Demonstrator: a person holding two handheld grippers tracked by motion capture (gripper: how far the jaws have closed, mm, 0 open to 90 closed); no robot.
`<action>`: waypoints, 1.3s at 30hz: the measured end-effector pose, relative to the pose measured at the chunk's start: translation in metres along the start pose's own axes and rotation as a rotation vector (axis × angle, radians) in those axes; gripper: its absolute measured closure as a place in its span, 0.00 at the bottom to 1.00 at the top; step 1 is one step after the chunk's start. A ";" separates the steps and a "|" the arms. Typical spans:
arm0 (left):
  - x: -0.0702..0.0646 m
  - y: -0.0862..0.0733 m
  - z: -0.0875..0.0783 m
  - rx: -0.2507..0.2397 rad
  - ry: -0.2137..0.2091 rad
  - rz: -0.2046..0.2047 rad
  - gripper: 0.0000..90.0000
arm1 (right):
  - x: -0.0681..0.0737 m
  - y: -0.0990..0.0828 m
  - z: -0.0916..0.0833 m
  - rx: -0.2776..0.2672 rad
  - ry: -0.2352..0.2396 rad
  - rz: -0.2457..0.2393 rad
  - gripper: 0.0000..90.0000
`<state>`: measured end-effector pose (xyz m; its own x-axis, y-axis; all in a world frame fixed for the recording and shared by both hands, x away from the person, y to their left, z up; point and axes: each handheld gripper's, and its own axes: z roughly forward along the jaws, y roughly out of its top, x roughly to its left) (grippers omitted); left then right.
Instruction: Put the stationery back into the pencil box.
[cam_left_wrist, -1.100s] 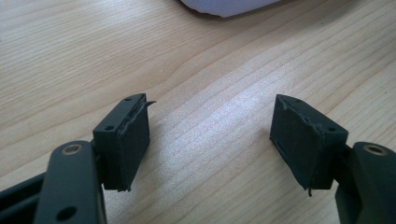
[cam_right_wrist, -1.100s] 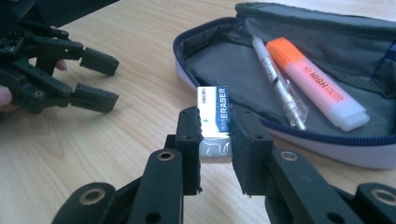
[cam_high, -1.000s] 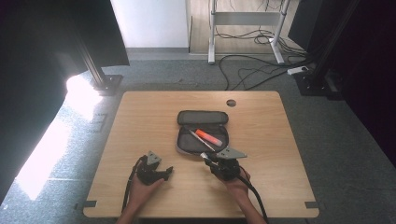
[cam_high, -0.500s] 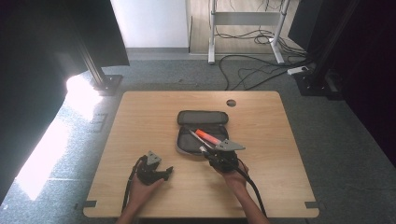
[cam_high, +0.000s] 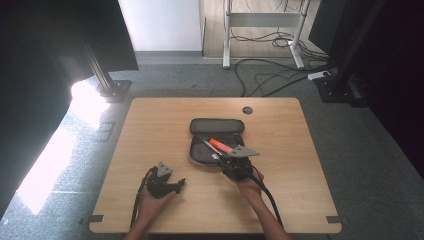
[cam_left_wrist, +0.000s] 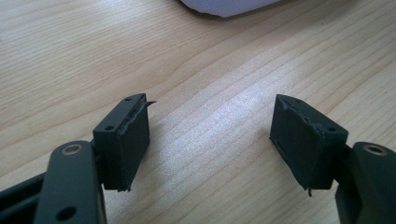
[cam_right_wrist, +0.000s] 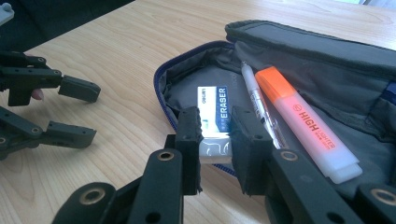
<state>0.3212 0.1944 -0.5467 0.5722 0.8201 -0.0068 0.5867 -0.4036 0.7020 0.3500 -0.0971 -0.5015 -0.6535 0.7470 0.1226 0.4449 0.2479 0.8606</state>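
Observation:
A dark grey pencil case (cam_high: 216, 125) lies unzipped at the table's middle. In the right gripper view a white eraser (cam_right_wrist: 215, 105) with a blue label lies at the near end of the case (cam_right_wrist: 317, 60), beside a white pen (cam_right_wrist: 256, 98) and an orange highlighter (cam_right_wrist: 301, 116). My right gripper (cam_right_wrist: 215, 135) is shut on the eraser's near end, at the case's front rim; it is also in the high view (cam_high: 220, 159). My left gripper (cam_left_wrist: 210, 107) stands open over bare wood, nothing between its pads, low at the front left (cam_high: 180, 183).
The wooden table (cam_high: 150, 130) has a round cable hole (cam_high: 247, 110) at the back. My left gripper (cam_right_wrist: 88, 112) lies to the left of the case in the right gripper view. A pale rounded edge (cam_left_wrist: 229, 5) sits beyond the left jaws. Cables and stands are on the floor behind.
My right gripper has moved away from the person toward the case's front rim. The left gripper has stayed where it was.

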 end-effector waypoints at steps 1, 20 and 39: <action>0.000 0.000 0.000 0.000 0.000 0.000 0.32 | 0.000 0.000 0.001 -0.002 -0.002 0.002 0.81; 0.000 0.000 0.000 -0.002 0.001 -0.002 0.32 | 0.001 0.015 0.029 0.041 0.003 -0.021 0.81; 0.000 0.000 0.000 -0.001 0.001 -0.002 0.32 | -0.001 0.022 0.049 0.058 -0.007 -0.010 0.81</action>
<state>0.3212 0.1943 -0.5467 0.5708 0.8210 -0.0075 0.5871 -0.4018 0.7028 0.3904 -0.0621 -0.5066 -0.6535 0.7488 0.1107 0.4738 0.2906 0.8313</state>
